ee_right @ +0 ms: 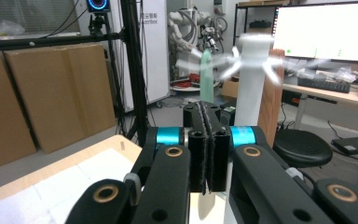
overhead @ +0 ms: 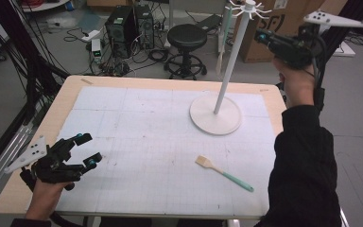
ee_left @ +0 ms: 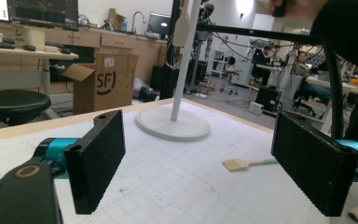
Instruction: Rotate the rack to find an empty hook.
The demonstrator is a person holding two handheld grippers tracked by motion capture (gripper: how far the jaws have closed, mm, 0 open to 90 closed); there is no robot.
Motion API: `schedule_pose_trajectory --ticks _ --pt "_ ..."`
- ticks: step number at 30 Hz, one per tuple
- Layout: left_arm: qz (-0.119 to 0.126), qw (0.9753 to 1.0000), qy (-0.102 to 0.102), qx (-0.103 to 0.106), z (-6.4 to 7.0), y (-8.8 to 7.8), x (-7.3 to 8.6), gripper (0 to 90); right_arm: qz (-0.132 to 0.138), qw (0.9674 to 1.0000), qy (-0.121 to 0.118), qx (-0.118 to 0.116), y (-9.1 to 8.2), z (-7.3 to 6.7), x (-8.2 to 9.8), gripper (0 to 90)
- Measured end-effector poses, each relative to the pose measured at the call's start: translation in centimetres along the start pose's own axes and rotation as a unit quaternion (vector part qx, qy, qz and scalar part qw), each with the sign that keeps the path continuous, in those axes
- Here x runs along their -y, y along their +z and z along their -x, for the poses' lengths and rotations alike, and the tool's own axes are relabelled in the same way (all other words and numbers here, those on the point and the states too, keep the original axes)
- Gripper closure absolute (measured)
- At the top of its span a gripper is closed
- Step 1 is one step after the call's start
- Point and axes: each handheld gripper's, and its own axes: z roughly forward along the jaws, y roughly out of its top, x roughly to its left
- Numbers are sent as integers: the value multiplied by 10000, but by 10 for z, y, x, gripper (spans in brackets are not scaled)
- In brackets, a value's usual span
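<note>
A white hook stand (overhead: pixel 228 66) rises from its round base (overhead: pixel 216 118) at the table's far right. From one of its top hooks hangs a utensil (overhead: pixel 221 52) with a pale green handle and a beige head. My right gripper (overhead: pixel 260 35) is held up high beside the stand's top, shut with nothing between its pads (ee_right: pixel 200 140). In the right gripper view the stand's top (ee_right: pixel 253 70) is just beyond the right gripper (ee_right: pixel 206 112). A brush (overhead: pixel 224 173) with a teal handle lies flat at the front right. My left gripper (overhead: pixel 87 149) rests open at the front left, pointing towards the brush (ee_left: pixel 242 164) and the stand (ee_left: pixel 173 123).
A white gridded mat (overhead: pixel 142 137) covers the wooden table (overhead: pixel 61 101). Behind the table are a black stool (overhead: pixel 186 40), computer towers (overhead: pixel 123 23), cables and a cardboard box (overhead: pixel 283 23). A person's dark sleeve (overhead: pixel 305 170) runs along the right edge.
</note>
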Motion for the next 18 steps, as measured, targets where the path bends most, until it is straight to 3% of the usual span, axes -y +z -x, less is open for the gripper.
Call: schedule_pose_trajectory --ticks 10,15,18 --pt "26 10000 77 39 5 5 -1 178 -175 9996 -110 -166 -54 -22 62 887" --pt "24 9999 128 41 10 6 -2 179 -289 9990 -3 -348 -84 -38 104 758" --pt "42 9999 161 -6 13 6 -1 179 -397 9988 45 -274 -102 -46 132 607"
